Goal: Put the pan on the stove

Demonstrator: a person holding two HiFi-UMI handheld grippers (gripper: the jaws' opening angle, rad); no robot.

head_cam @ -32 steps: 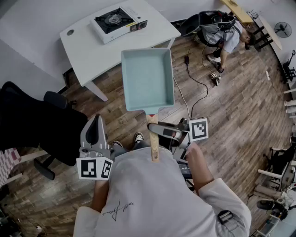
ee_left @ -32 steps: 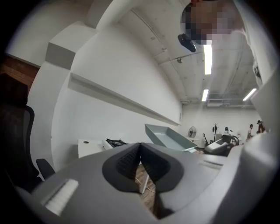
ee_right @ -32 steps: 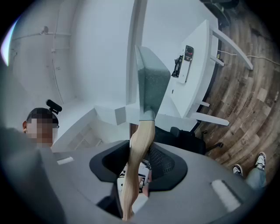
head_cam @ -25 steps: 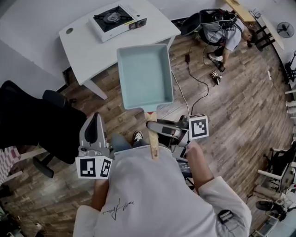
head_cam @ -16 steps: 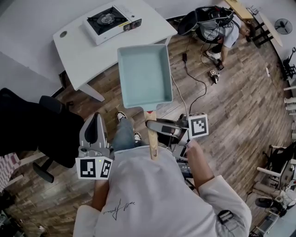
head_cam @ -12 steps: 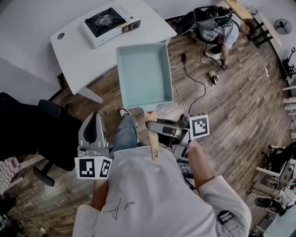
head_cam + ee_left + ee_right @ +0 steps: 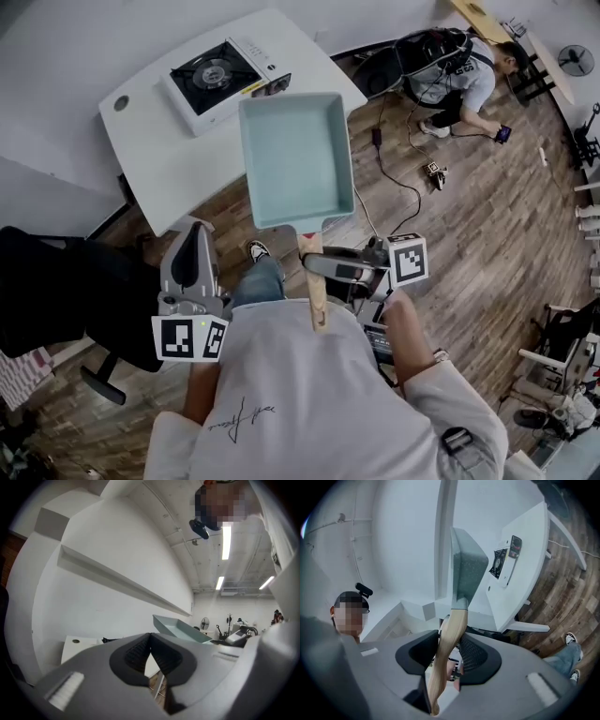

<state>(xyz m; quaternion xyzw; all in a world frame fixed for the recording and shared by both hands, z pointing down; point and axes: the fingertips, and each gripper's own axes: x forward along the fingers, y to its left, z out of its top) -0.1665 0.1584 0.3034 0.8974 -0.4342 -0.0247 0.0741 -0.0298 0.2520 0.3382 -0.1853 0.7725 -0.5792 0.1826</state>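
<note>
Fingers (image 7: pixel 474 654) of the right gripper (image 7: pixel 449 651) are clenched on the handle (image 7: pixel 457 620) of the pan (image 7: pixel 295 155); the left gripper (image 7: pixel 150 645) is closed, empty.

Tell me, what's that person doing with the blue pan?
A person is carrying the square blue pan by its wooden handle, which the right gripper is shut on. The pan is up in the air, not yet on the stove, which sits on the white table. The left gripper is shut and holds nothing.

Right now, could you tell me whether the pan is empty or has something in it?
Empty: the pan shows only its bare teal bottom in the head view.
</note>
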